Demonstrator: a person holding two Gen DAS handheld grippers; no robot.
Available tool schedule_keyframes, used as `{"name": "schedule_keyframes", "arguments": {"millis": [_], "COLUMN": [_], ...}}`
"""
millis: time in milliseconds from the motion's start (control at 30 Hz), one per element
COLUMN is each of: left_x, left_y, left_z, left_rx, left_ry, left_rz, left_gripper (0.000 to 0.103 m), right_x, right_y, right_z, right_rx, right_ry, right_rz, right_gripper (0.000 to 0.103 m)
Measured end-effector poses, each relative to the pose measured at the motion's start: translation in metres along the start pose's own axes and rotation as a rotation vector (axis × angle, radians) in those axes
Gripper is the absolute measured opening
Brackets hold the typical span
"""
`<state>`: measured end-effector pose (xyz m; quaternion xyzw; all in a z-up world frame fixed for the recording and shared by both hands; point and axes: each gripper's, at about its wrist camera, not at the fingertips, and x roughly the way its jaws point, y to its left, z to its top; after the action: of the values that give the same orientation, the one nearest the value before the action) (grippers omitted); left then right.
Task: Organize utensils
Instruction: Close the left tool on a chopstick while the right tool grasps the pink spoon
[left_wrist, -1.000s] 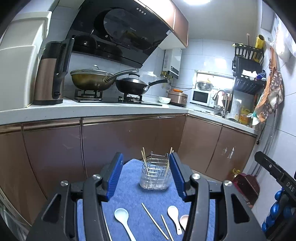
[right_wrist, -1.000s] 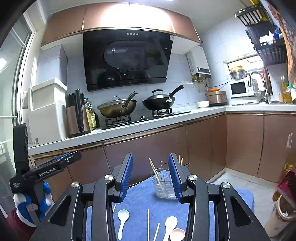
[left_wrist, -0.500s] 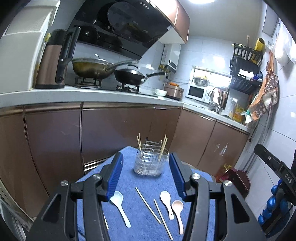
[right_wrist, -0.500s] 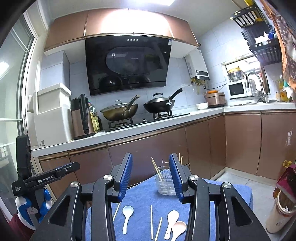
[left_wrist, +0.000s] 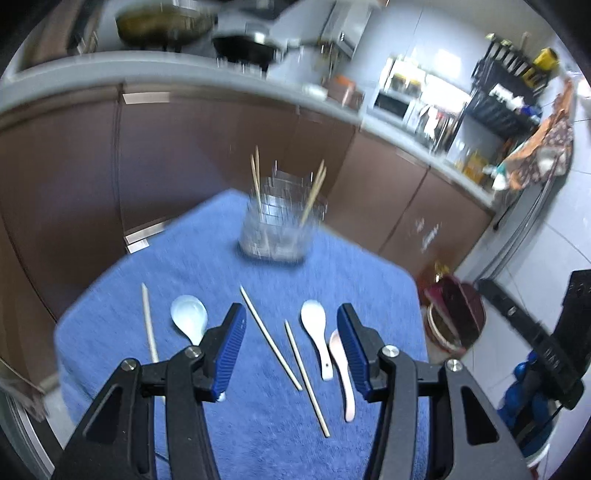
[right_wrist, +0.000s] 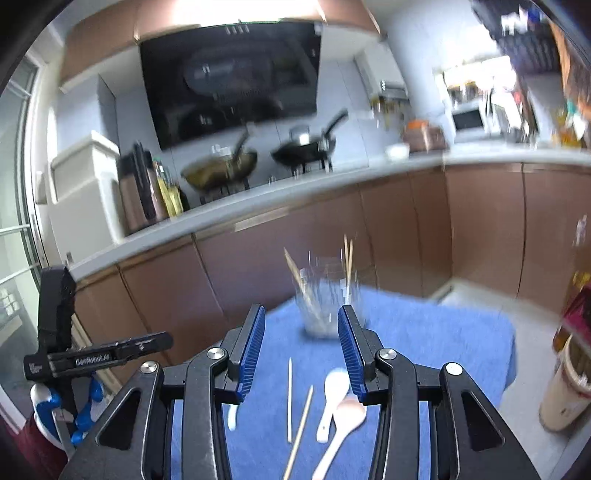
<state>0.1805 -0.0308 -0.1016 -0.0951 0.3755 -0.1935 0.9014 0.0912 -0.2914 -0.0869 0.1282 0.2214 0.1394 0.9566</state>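
A wire utensil holder with a few chopsticks upright in it stands at the far end of a blue towel. Loose on the towel lie chopsticks, a pale blue spoon, a white spoon and a pink spoon. My left gripper hovers open above the chopsticks, nothing between its blue pads. My right gripper is open too, in front of the holder, empty. Both views are blurred.
Brown cabinets and a white counter with pans and a stove run behind the towel. The other gripper's body shows at the left edge of the right view and the right edge of the left view. A bin stands on the floor.
Both grippers have dropped and tipped downward, so the towel and loose utensils now fill more of each view. The jaws keep the same width and nothing has been picked up.
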Motion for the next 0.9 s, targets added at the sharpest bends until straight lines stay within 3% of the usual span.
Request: {"name": "schedule_keyframes", "arguments": {"millis": [200, 400, 567, 900], "left_x": [0.089, 0.166, 0.214, 0.257], "left_y": [0.006, 0.028, 0.048, 0.057], "left_z": [0.0, 0.004, 0.012, 0.022], "left_rx": [-0.072, -0.191, -0.267, -0.276], "left_ry": [0.206, 0.364, 0.434, 0.524], "left_rz": [0.008, 0.043, 0.107, 0.206], "left_gripper": [0.049, 0.049, 0.047, 0.047], "right_x": [0.079, 0.134, 0.161, 0.191], "right_y": [-0.055, -0.097, -0.108, -0.11], "right_z": [-0.044, -0.071, -0.08, -0.082], "right_rx": [0.09, 0.108, 0.076, 0.031], "right_ry": [0.277, 0.459, 0.557, 0.655], "right_rz": [0.065, 0.126, 0.185, 0.3], "right_gripper": [0.041, 0.038, 0.037, 0.027]}}
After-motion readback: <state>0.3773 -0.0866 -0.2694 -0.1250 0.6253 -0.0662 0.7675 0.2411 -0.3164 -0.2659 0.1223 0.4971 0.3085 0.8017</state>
